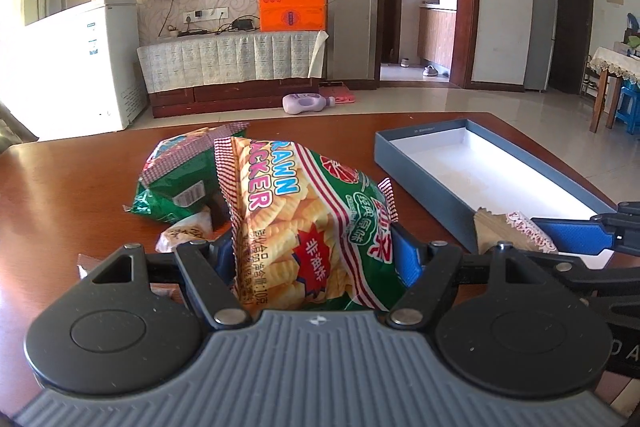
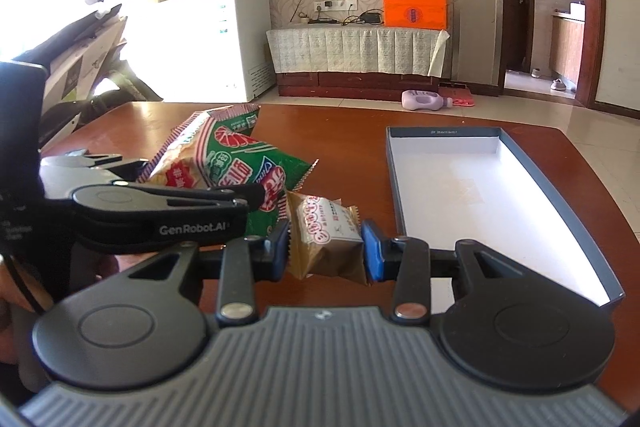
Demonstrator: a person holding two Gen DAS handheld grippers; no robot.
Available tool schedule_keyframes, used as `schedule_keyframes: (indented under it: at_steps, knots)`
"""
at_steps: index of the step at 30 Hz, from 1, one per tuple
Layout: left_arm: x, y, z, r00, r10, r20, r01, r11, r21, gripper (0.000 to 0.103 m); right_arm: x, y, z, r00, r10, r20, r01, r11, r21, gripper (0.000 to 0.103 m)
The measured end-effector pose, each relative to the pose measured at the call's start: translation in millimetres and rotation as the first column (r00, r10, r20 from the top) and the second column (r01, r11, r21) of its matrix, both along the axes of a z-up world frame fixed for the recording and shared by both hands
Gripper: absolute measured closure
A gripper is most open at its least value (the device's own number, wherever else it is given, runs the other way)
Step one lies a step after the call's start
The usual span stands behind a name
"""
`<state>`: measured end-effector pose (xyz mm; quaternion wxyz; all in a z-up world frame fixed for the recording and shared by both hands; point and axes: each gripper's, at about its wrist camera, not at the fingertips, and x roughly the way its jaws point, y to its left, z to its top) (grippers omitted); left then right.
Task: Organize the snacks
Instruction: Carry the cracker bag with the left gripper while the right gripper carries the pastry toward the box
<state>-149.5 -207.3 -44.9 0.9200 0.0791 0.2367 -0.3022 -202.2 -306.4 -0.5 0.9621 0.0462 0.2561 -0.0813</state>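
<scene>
My left gripper [image 1: 316,255] is shut on a prawn cracker bag [image 1: 304,211], which stands up between the blue pads above the brown table [image 1: 80,187]. Behind it lies a second green snack bag [image 1: 180,171], with a small pale packet [image 1: 184,231] beside it. My right gripper [image 2: 326,251] is shut on a small brown wrapped pastry [image 2: 328,243], held just left of the open grey-blue box [image 2: 440,132], whose white inside holds nothing. In the right wrist view the left gripper [image 2: 204,177] shows at the left with the cracker bag [image 2: 240,167].
The box [image 1: 420,137] lies lengthwise on the right half of the table. Beyond the table's far edge are the tiled floor with a purple bottle [image 1: 306,103], a covered TV cabinet [image 1: 232,59] and a white freezer [image 1: 80,63].
</scene>
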Motion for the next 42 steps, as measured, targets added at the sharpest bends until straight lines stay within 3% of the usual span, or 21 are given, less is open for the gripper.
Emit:
schedule_keyframes:
  at_steps: [26, 36, 42]
  knots:
    - [-1.8, -50.7, -7.8, 0.993, -0.114, 0.017, 0.114, 0.993, -0.021, 0.025, -17.4, -30.9, 1.0, 0.993, -0.115, 0.023, 0.114, 0.993, 0.009, 0.062]
    - [1.2, -76.8, -14.4, 0.986, -0.162, 0.029, 0.163, 0.986, -0.024, 0.025, -23.0, -51.9, -2.2, 0.981, -0.194, 0.028, 0.193, 0.981, 0.024, 0.062]
    - [12.6, -85.5, -11.0, 0.988, -0.153, 0.031, 0.155, 0.986, -0.062, 0.025, -24.9, -64.4, -6.1, 0.968, -0.249, 0.021, 0.249, 0.968, 0.029, 0.062]
